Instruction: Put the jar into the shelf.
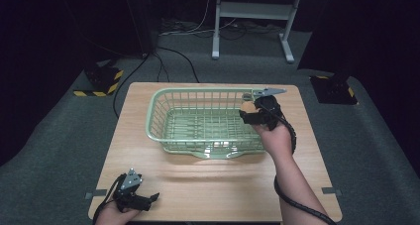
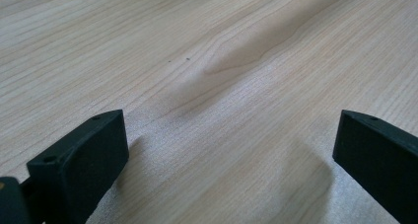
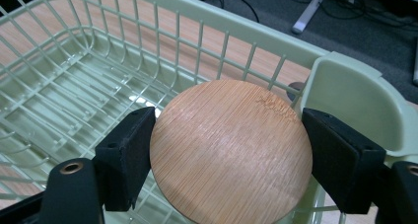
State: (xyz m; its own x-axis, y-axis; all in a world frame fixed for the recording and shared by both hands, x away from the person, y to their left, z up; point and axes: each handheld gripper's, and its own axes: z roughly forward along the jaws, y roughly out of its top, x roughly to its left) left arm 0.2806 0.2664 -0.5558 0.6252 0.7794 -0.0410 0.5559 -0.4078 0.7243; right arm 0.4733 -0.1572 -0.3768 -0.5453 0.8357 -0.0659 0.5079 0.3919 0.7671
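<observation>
- Right gripper [image 1: 250, 110] sits over the far right corner of the green basket [image 1: 163, 136], held by the person's right hand [image 1: 277, 136]; forearm comes in from the bottom edge of the high view.
- Right jaws are clamped on a round wooden disc [image 3: 230, 152], one black jaw on each side of its edge, pads touching the wood.
- Disc has a bamboo-like grain and lies roughly flat between the jaws, face up toward the gripper camera.
- In the high view the disc [image 1: 246, 106] reads as a small tan patch just inside the basket's right end, near the rim.
- From the right gripper view the disc hangs above the basket's wire floor [image 3: 59, 95], close to the solid corner piece [image 3: 355, 100] of the rim; cannot tell whether it touches the basket.
- Basket is a pale green wire-grid type, sitting on the far half of the wooden bench [image 1: 208, 180], long side across.
- Left gripper [image 1: 156, 197] rests low at the near left corner of the bench, well apart from the basket, in the person's left hand [image 1: 116, 212].
- Left jaws stand wide apart, nothing between them, bare wood grain [image 2: 222, 86] under them.
- Black cable [image 1: 297, 205] trails from the right gripper along the forearm.
- Behind the bench: grey carpet floor [image 1: 59, 136], a white metal frame [image 1: 252, 17], loose cables [image 1: 178, 56].
</observation>
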